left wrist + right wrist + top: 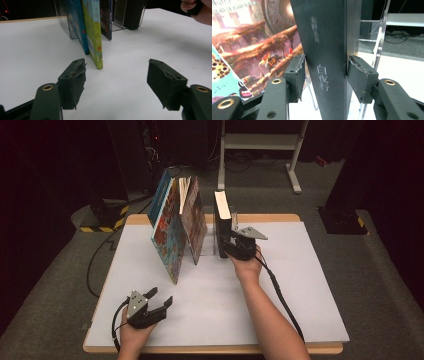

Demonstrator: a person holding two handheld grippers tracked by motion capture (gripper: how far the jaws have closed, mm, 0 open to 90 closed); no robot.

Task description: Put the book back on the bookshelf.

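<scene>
A white table (280,285) carries a clear acrylic book rack (380,42) near its far edge. Several large picture books (175,227) are seen leaning in the rack's left part, their covers tilted and splayed toward the near side. To their right, a thick black book (222,222) stands upright in the rack, spine toward the person, well apart from the leaning books.

The right hand-held gripper (236,246) is held level at the black book's spine. In the right gripper view the pads (298,75) are seen pressed against both faces of the book, low on the spine, so the book is judged to be clamped. The left hand-held gripper (159,304) is held just above the table's near left part, well apart from the rack, with its jaws spread wide and nothing between them.

The step in hand is judged to be the grasp on the black book, either for drawing it out of the rack or for seating it there; which of the two cannot be told. For a withdrawal, a straight pull toward the person would be called for, with the book kept upright so that the rack's clear dividers are not caught and the leaning books are not disturbed.
</scene>
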